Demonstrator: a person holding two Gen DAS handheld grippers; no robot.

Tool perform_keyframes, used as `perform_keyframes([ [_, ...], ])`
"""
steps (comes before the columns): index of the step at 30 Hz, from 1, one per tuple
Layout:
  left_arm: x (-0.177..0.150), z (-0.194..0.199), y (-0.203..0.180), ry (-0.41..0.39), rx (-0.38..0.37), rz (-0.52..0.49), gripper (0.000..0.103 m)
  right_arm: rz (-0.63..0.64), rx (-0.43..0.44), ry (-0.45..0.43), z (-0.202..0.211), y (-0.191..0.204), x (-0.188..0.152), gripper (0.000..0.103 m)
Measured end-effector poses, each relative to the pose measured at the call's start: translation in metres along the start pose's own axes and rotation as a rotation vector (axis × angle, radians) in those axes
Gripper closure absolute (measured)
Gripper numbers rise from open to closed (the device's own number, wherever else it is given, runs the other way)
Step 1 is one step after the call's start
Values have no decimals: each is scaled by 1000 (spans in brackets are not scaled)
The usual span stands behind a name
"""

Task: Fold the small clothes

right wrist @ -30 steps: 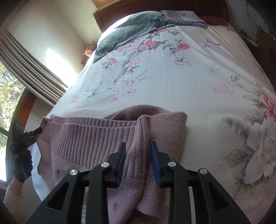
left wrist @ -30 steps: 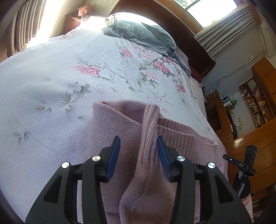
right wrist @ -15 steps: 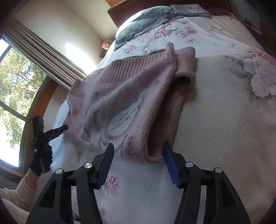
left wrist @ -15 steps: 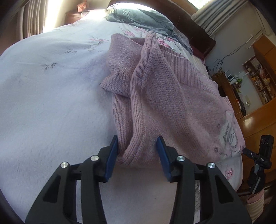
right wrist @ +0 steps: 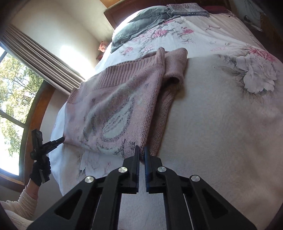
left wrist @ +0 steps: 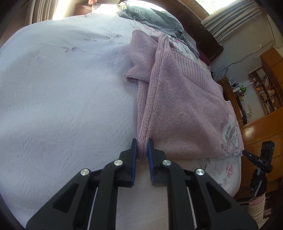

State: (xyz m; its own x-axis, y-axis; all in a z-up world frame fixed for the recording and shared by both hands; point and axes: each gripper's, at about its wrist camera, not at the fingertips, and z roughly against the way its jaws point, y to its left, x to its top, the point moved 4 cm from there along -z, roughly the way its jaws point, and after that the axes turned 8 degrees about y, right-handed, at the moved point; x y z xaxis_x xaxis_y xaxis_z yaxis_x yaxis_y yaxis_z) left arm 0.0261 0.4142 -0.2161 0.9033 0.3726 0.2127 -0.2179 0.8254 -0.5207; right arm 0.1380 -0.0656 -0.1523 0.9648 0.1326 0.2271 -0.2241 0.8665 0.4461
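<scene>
A pink knitted sweater (left wrist: 178,106) lies folded flat on the floral bedspread (left wrist: 61,99), its ribbed hem toward the headboard. In the left wrist view my left gripper (left wrist: 142,148) is shut on the near left corner of the sweater, where the folded sleeve edge ends. In the right wrist view the sweater (right wrist: 115,106) shows a pale knitted motif, and my right gripper (right wrist: 141,152) is shut on its near right corner. Each gripper also shows small in the other's view, right gripper (left wrist: 247,153) and left gripper (right wrist: 60,140), at the opposite corner.
A grey garment (right wrist: 141,26) and a folded patterned cloth (right wrist: 187,8) lie near the dark headboard. Wooden cabinets and shelves (left wrist: 265,92) stand past the bed's right side. A curtained window (right wrist: 21,85) is on the other side. A gloved hand (right wrist: 39,169) holds the left gripper.
Both grippers let the sweater down flat on the bed and drew back to its near edge. Their jaws went from open around the near corners to shut on them.
</scene>
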Motion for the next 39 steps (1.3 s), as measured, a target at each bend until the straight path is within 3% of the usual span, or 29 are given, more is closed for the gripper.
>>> perform_keyframes([
  [3, -2, -1, 10, -35, -59, 39, 90, -22, 16, -7, -7, -8, -5, 99],
  [6, -2, 4, 6, -36, -35, 34, 84, -42, 45, -21, -2, -10, -5, 97],
  [8, 0, 14, -5, -36, 23, 11, 78, -41, 52, -28, 6, -7, -3, 89],
  [11, 10, 40, -24, -98, 70, -27, 76, -46, 64, -65, 25, -4, 2, 76],
  [12, 14, 47, -33, -123, 79, -45, 73, -57, 67, -77, 30, -4, 5, 63],
  [13, 19, 53, -43, -142, 76, -65, 66, -69, 70, -87, 35, -4, 9, 52],
  [16, 33, 54, -73, -159, 40, -126, 60, -112, 67, -86, 38, -9, 26, 38],
  [24, 66, -13, -168, -96, -16, -264, 60, -202, 136, 9, 0, -36, 65, 35],
  [28, 81, -49, -202, -55, 4, -314, 60, -222, 184, 36, -15, -42, 76, 34],
  [34, 98, -97, -209, 16, 67, -304, 60, -240, 271, 37, -28, -46, 90, 34],
  [39, 99, -107, -196, 22, 34, -261, 59, -252, 317, 33, -41, -49, 96, 35],
])
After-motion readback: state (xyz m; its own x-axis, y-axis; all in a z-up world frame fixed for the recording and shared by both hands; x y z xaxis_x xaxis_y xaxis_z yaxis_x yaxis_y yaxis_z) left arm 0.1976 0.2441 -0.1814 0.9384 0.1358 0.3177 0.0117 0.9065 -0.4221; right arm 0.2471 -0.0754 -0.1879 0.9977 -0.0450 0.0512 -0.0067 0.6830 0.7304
